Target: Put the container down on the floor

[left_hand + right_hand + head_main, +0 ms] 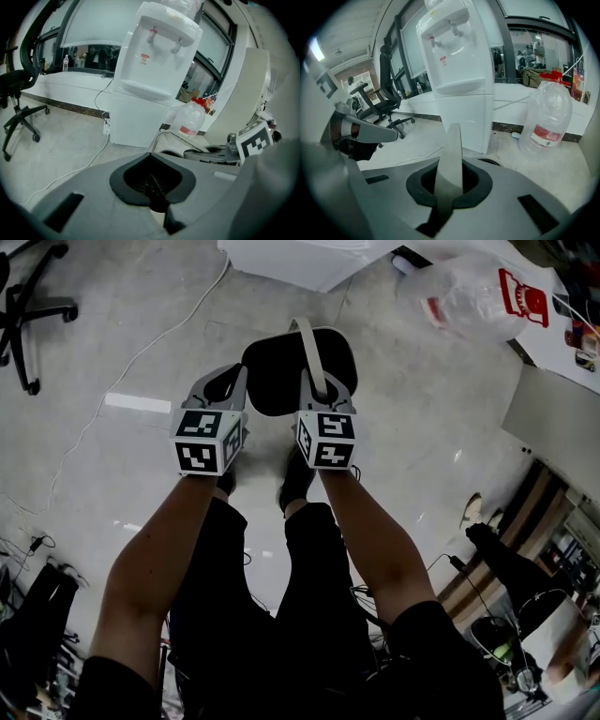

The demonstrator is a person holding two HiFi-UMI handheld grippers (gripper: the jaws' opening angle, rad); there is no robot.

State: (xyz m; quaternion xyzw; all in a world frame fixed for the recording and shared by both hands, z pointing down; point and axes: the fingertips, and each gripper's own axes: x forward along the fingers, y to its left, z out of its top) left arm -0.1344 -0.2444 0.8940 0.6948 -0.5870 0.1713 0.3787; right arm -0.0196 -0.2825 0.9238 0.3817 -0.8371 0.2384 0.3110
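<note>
- The container (pixel 281 371), dark and round, is in front of the person's shoes (pixel 295 479), over the pale floor (pixel 141 334). No view shows whether its base touches the floor.
- A pale handle (pixel 314 357) arches over the container's right half. Its near end runs in between the fingers (pixel 511 187) of the right gripper (pixel 325 382).
- The right fingers are pressed together on this handle. In the right gripper view the strip stands up from between them, leaning slightly right.
- The left gripper (pixel 234 381) sits at the container's left rim, its tip just beside the dark edge.
- Its fingers (pixel 93 187) are closed together. A pale sliver shows low between them, but what it is cannot be made out, nor whether they pinch the rim.
- Both grippers lie side by side, near each other, marker cubes toward the person. Each points forward and slopes downward.
- Both forearms reach straight out ahead of the body, roughly parallel, the left one (pixel 155 568) slightly wider of the legs than the right (pixel 375 540).
- Beyond the container stand a white water dispenser (pixel 150 79) and a clear bottle (pixel 469 292) with a red cap, well apart from the grippers.
</note>
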